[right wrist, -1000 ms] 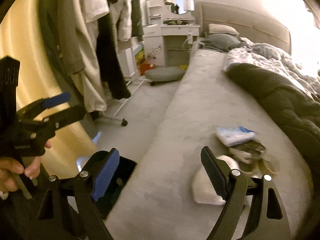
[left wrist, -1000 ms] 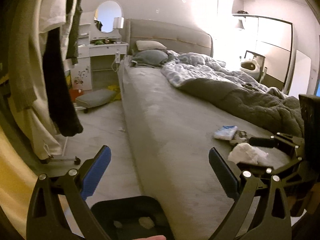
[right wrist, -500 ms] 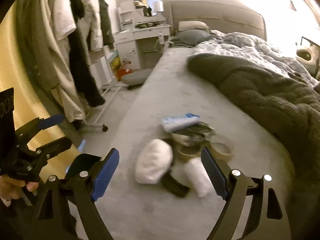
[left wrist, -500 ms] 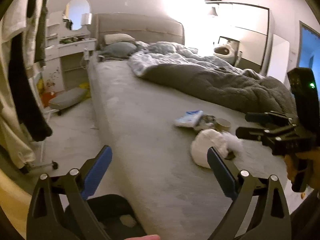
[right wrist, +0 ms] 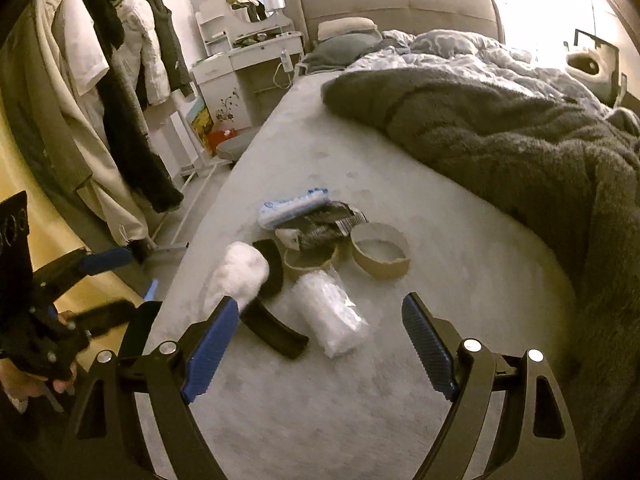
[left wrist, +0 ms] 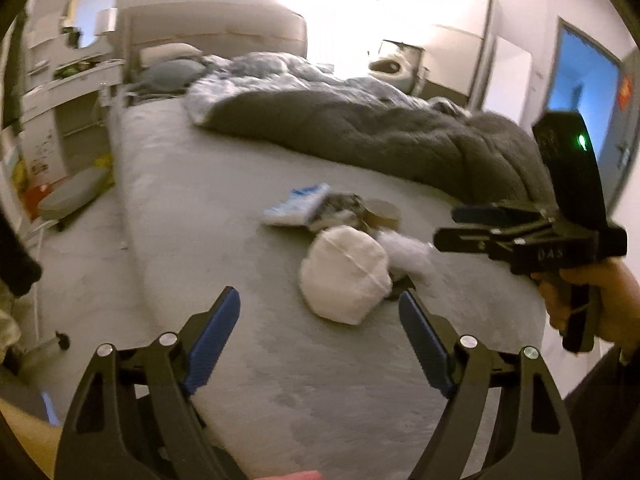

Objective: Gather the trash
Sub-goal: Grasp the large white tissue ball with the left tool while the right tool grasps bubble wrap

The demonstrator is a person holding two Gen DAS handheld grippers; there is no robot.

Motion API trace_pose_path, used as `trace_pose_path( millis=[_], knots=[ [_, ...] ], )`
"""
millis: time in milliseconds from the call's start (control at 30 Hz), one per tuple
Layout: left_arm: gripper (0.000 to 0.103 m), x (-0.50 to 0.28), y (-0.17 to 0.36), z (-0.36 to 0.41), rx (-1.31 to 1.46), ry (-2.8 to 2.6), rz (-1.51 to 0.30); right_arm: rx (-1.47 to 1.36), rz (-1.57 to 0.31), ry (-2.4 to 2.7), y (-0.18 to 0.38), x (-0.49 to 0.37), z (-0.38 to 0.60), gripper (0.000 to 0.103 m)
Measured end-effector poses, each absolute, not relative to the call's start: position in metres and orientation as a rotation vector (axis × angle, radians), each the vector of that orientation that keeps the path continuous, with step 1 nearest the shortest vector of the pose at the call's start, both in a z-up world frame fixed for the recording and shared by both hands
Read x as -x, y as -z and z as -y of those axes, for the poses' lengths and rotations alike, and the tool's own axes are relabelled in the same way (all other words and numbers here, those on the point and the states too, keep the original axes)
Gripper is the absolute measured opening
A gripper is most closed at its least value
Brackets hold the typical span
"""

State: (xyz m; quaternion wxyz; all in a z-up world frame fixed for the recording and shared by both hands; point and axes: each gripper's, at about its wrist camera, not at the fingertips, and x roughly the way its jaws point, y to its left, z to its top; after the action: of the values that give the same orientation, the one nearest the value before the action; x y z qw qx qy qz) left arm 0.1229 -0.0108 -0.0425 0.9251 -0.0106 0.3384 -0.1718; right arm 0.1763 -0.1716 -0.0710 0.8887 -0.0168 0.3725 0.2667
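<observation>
Trash pile: one cluster lying on the bed [right wrist: 320, 400], near its left edge, beside the grey blanket [right wrist: 500, 140].
Count: one blue-and-white packet [right wrist: 294, 206], two tape rings [right wrist: 380, 256], one white wad [right wrist: 236, 280], one clear plastic bundle [right wrist: 328, 312], two black curved strips [right wrist: 276, 332], one crumpled wrapper [right wrist: 324, 226].
Packet axis: long side running left to right, tilted up at the right end.
Plastic bundle axis: running from the tape rings down toward the right claw.
Left claw [left wrist: 320, 340]: spread wide, empty, just short of the white wad.
Right claw [right wrist: 320, 344]: spread wide, empty, plastic bundle between the tips.
</observation>
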Motion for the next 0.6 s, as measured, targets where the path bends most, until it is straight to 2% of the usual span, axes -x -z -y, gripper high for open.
trace_pose_path(
  millis=[433,600],
  knots=[
    [0.083,-0.168,0.080,0.028,0.012,0.445,-0.787,0.028,-0.835,-0.564,0.088,-0.189,0.177,0.085],
    [0.075,-0.180,0.087,0.029,0.033,0.478,-0.808,0.029,-0.849,-0.566,0.091,-0.196,0.173,0.075]
  ],
)
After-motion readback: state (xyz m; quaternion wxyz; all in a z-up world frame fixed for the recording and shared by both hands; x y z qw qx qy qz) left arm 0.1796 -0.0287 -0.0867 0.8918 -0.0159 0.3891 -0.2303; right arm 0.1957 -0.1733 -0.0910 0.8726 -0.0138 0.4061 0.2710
